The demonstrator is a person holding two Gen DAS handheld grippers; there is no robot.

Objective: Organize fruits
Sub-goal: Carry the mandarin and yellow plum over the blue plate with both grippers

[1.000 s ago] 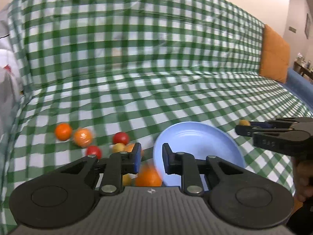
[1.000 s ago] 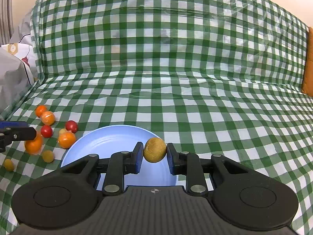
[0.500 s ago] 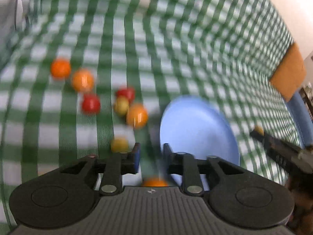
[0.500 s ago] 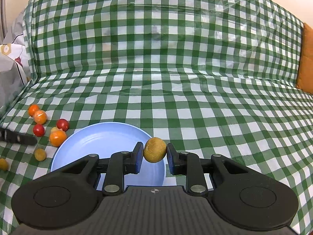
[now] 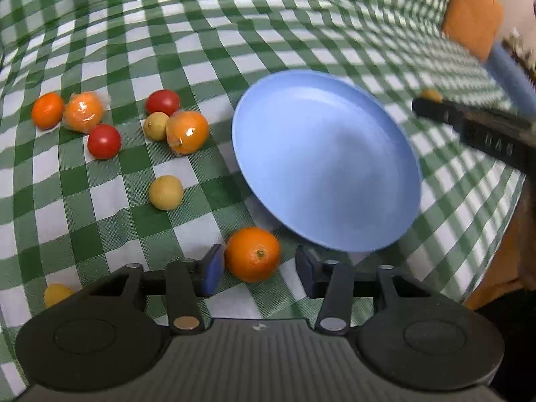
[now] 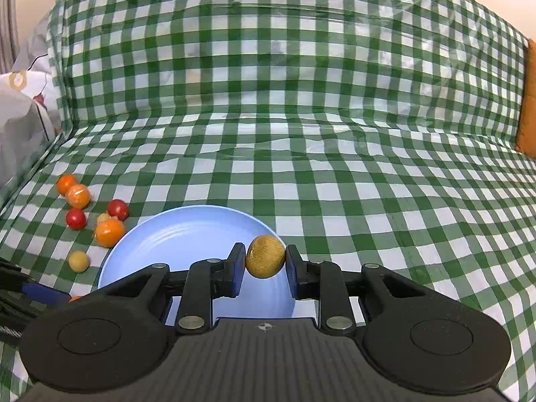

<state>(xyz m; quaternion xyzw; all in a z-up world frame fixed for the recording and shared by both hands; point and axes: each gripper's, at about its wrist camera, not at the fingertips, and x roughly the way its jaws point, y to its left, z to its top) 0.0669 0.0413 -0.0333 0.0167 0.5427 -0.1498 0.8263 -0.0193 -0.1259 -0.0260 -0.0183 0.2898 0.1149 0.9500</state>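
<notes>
Our left tongs (image 5: 256,264) have just been opening around an orange (image 5: 253,254) at lower centre (stem facing us), one pad touching, the other clear, beside the plate (image 5: 326,160) rim. Our right tongs (image 6: 261,268) clamp a kiwi (image 6: 265,256), long axis roughly level, above the plate's right edge; open cloth (image 6: 368,184) lies beyond.

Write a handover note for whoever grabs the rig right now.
Left tool: jaws have just been opening, now straddling an orange on the cloth beside the plate; pads not pressing yet.
Right tool: shut on a brown fruit, held above the plate's rim.
Plate: empty, nothing placed so far.
Left of the plate on the cloth: two tomatoes, more oranges (two in clear wrap), small yellow fruits.
Left to do: close on the orange, drop the brown fruit, then the rest.
</notes>
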